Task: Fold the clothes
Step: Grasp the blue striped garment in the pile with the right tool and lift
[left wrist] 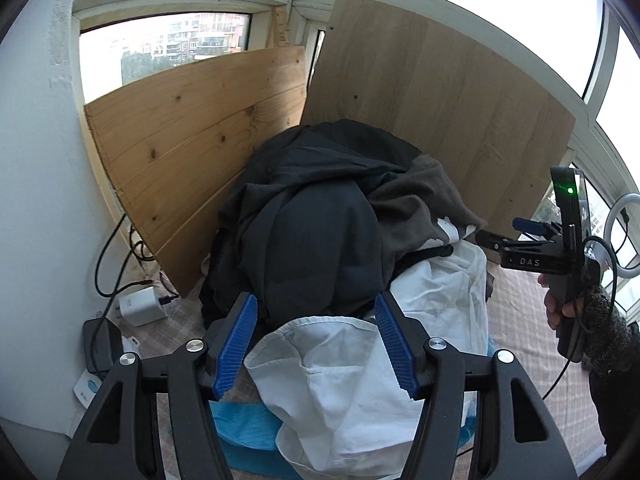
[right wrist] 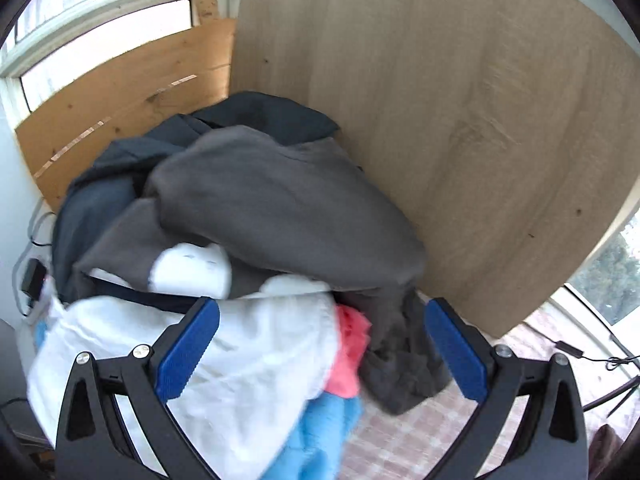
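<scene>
A heap of clothes lies against wooden boards. On top sits a dark navy garment [left wrist: 320,216] with a grey garment [left wrist: 420,196] at its right. A white garment [left wrist: 340,372] spreads at the front, over a blue one [left wrist: 244,428]. My left gripper [left wrist: 316,340] hovers open over the white garment's edge, holding nothing. The right gripper [left wrist: 486,238], held by a hand [left wrist: 560,304], shows at the right of the heap. In the right wrist view the grey garment [right wrist: 280,208] tops the pile, with white [right wrist: 240,360], pink [right wrist: 348,352] and blue [right wrist: 320,436] cloth below; my right gripper [right wrist: 320,344] is open above them.
A pine board [left wrist: 192,140] and a pale laminate board [left wrist: 448,112] lean on the window behind the heap. A white charger [left wrist: 140,306], cables and a black box [left wrist: 100,346] lie at the left. Checked pink cloth [left wrist: 520,320] covers the surface at the right. A ring light [left wrist: 624,236] stands far right.
</scene>
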The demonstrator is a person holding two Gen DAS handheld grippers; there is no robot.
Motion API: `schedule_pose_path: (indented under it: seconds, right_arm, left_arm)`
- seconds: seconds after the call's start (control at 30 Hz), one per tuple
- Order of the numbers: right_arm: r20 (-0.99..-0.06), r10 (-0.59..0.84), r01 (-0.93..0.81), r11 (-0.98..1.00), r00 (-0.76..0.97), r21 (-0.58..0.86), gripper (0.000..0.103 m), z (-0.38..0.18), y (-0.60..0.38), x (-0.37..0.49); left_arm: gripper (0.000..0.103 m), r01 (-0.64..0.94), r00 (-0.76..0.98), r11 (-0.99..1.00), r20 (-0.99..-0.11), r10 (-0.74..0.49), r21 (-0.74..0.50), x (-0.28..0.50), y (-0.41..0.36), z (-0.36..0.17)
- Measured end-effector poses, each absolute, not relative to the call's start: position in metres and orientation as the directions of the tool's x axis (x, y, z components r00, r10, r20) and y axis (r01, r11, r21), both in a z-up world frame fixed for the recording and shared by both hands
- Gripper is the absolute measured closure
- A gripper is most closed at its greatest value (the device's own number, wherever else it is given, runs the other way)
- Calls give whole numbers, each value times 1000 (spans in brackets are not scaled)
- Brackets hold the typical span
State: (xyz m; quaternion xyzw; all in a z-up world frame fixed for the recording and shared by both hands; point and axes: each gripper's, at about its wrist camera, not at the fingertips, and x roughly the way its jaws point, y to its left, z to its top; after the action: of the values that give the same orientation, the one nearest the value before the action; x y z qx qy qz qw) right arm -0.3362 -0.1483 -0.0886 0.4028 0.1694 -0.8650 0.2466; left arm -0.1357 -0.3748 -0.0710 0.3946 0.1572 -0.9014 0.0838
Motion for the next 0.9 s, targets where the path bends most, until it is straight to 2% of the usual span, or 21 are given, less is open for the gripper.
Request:
schedule_pose_path:
  seconds: [0.13, 0.4, 0.47, 0.53, 0.63, 0.77, 0.9]
  right_arm:
    - [-777, -311, 577, -813, -547, -80, 0, -90, -160, -348]
    - [-836, -322, 621, -783, -443, -27, 2, -106, -208, -385]
    - [-831, -366, 645, -764, -418, 12, 4, -96, -223, -390]
    - [-808, -376, 653, -757, -453, -13, 4, -80, -232, -390]
    - [-774, -408, 666, -746, -484, -24, 4, -55, -226, -383]
    - [-757, -426, 642, -766, -496, 10, 4, -36, -183, -368]
    - [-772, -397, 575, -817, -497, 50, 4, -44, -116, -346]
  left_arm:
    - [44, 259, -671, -943, -741, -20, -210, -138, -362, -70]
    - [44, 187, -647, -966, -762, 17, -180, -135, -331, -72]
    - [44, 144, -630, -972, -774, 54, -185, -137, -315, -78]
    - [44, 79, -603, -977, -790, 110, -196, -142, -289, -88]
    - [43, -45, -543, -988, -826, 148, -148, -156, -239, -116]
    - [43, -74, -522, -996, -853, -11, 58, -180, -206, -157]
    - [45, 23, -513, -1000, -858, -30, 21, -207, -248, -161]
